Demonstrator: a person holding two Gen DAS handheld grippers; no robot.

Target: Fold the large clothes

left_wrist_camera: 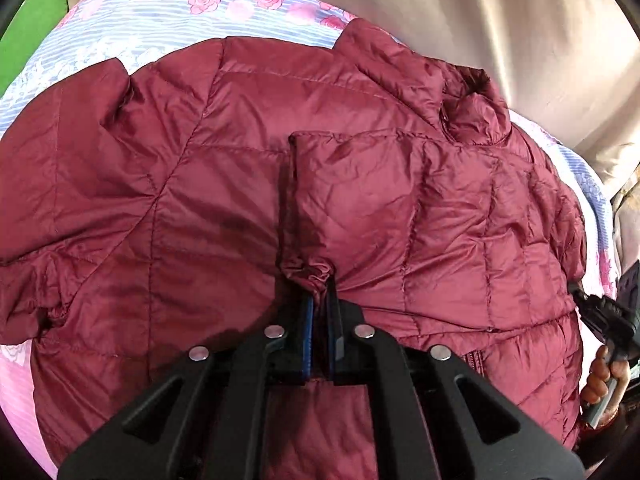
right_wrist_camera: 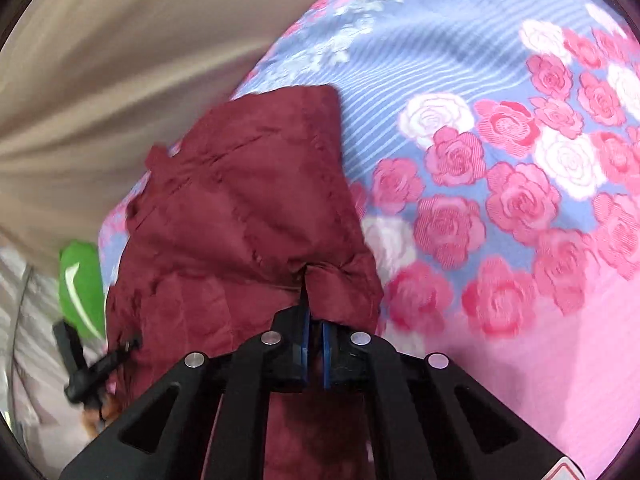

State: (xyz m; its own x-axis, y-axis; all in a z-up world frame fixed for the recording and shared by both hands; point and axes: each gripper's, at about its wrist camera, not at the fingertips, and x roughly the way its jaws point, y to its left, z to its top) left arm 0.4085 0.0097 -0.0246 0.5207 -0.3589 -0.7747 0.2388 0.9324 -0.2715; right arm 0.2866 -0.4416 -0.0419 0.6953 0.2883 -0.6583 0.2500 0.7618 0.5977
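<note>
- Left gripper [left_wrist_camera: 320, 300], nearest in the left wrist view: jaws together, clamped on the gathered elastic cuff [left_wrist_camera: 310, 272] of a sleeve of the dark red quilted puffer jacket [left_wrist_camera: 208, 184].
- That sleeve lies folded across the jacket body; its far end reaches toward the stand-up collar [left_wrist_camera: 476, 120].
- Right gripper [right_wrist_camera: 314, 334], nearest in the right wrist view: jaws together, pinching a puckered edge of the same jacket. Which hem or corner it is, cannot tell; the view is blurred.
- The jacket lies spread on a bed, over a sheet printed with pink roses on blue stripes [right_wrist_camera: 480, 160]. A zip shows near the lower edge in the left view.
- At the right edge of the left view, the right gripper's black handle and the person's hand [left_wrist_camera: 604, 376] show just beside the jacket's side.
- Farther off: a beige draped cloth [left_wrist_camera: 500, 20] behind the bed, and a green object [right_wrist_camera: 82, 284] beyond the jacket.
- Handling judgement: light, soft, puffy; the shiny shell looks slippery, so folds may spring open and layers may slide.
- Best holds, in my judgement: stitched places such as cuffs, hem, collar and quilting seams, where the fabric bunches and jaws get purchase. The smooth padded panels would likely slip.
</note>
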